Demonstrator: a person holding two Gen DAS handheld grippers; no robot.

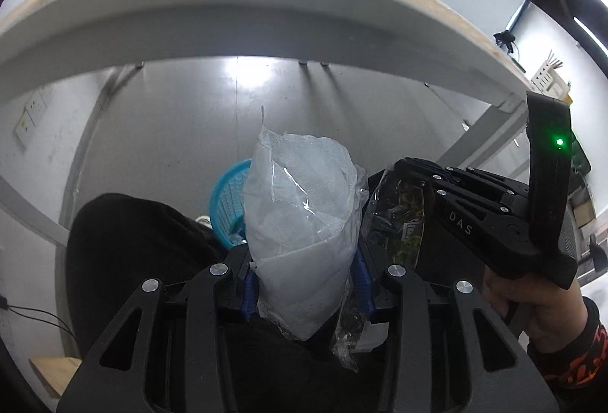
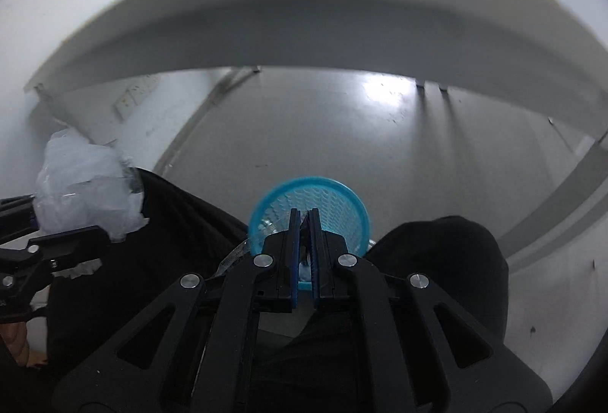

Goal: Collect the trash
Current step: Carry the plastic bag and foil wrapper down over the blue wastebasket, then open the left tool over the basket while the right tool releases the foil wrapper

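Plastic wrapper (image 1: 300,234) clamped between left jaws; blue basket (image 2: 307,200) beyond.

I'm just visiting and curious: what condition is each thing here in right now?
Left tool: clamped on the white foam wrap.
White foam wrap: crumpled, held upright.
Right tool: shut on a dark wrapper.
Dark wrapper: crinkled, pinched at its edge.
Blue bin: upright on the floor, open-topped, below both tools.
Table: above, fluffy scraps on top.
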